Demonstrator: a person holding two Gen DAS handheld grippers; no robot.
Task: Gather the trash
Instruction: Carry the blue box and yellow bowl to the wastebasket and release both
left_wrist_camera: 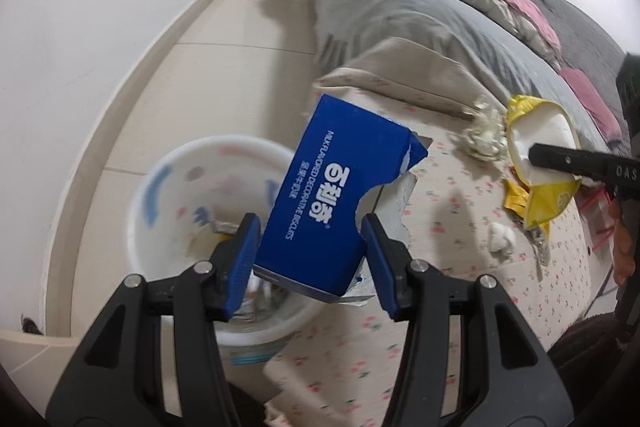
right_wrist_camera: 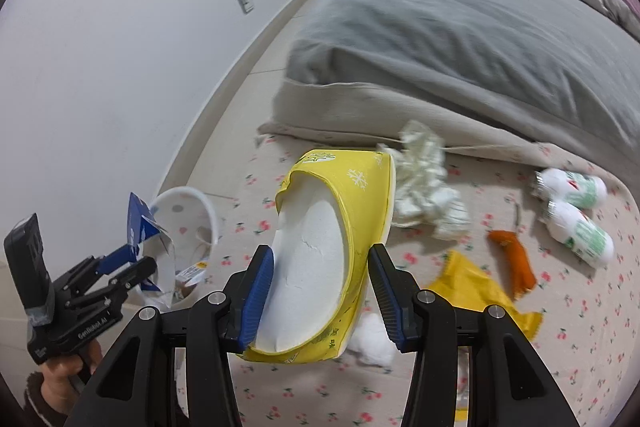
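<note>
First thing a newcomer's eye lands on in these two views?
The torn blue biscuit box clamped in the left gripper, hanging over the white bin on the floor beside the bed. Next, the squashed yellow paper cup in the right gripper, above litter on the cherry-print sheet.

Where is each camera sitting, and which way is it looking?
Left wrist: on the left gripper, looking down its fingers at the blue box above the white bin.
Right wrist: on the right gripper, looking down at the yellow container; a hand shows.
Shared: box, bin, container, cherry-print sheet.
</note>
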